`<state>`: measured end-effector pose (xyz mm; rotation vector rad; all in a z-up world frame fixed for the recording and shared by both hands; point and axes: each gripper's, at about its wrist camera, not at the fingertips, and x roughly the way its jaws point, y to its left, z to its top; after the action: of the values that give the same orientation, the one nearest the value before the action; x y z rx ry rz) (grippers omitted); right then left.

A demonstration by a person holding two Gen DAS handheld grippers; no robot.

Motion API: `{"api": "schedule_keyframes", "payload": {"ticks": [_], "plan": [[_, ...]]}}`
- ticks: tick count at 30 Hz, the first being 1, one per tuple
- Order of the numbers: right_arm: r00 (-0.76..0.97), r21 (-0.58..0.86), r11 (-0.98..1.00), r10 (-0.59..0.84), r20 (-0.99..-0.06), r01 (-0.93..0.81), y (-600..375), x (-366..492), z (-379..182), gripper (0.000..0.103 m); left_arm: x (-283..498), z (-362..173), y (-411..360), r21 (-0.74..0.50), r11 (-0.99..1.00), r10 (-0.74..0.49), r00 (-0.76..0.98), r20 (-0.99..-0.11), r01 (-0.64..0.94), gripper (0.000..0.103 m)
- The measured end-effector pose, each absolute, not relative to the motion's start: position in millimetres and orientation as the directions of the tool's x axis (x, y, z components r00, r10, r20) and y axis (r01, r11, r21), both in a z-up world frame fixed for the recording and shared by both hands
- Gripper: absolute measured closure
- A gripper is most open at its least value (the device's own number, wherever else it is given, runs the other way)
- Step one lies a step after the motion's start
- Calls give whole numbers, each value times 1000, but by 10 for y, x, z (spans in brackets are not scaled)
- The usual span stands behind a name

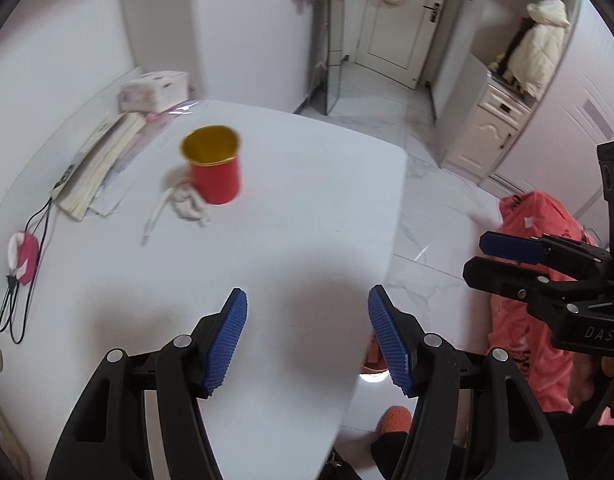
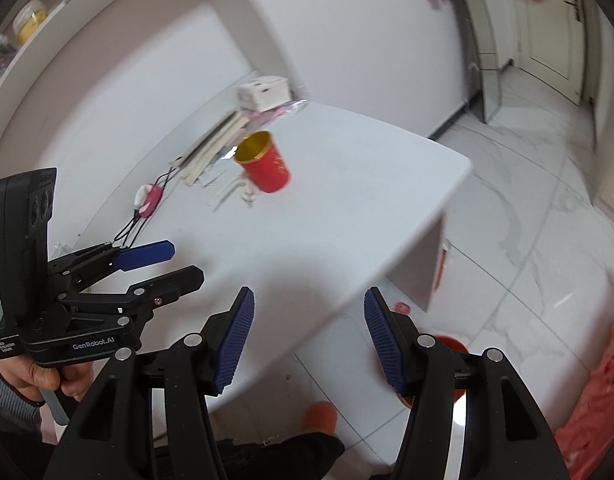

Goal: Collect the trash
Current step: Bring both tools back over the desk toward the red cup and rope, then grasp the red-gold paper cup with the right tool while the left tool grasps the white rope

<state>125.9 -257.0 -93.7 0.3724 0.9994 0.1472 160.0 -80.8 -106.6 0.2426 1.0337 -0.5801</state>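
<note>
Both claws up over the table, nothing grabbed

Left gripper (image 1: 307,300) and right gripper (image 2: 309,300) both sit spread apart and empty; the red cup (image 1: 214,166) stands upright on the white table (image 1: 307,208), crumpled tissue (image 1: 185,202) touching its base.

Both wrist cameras look steeply down from above, sharing the white table (image 1: 307,216) and red cup (image 2: 267,162).

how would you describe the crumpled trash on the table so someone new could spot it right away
Start at the white table and find the red cup with the gold inside, standing upright near the middle. The trash is the crumpled off-white wad touching the cup's base on the side toward the stack of books. It is the only crumpled, loose thing there; its neighbours are flat or firm.
</note>
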Motion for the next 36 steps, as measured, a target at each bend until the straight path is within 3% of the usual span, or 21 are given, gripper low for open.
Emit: {"api": "schedule_keyframes", "payload": {"ticks": [18,21,30,36], "plan": [[495,310,944,324,-806,-113,-1804,3070,-1375,45,2845,-1489,-303,-33,866,-263,397,-879,498,39],[494,282,951,309,-813,-130,-1730,3318,-1471,37,2995,-1580,-256,-32,865,-258,390,-884,500,39],[484,246,960,279,-829,-132,-1683,3658,-1685,31,3179,-1710,-316,-64,835,-294,344,-892,546,39],[461,228,963,270,-845,-146,-1698,3798,-1822,34,3252,-1792,-390,-73,826,-299,325,-897,558,38]]}}
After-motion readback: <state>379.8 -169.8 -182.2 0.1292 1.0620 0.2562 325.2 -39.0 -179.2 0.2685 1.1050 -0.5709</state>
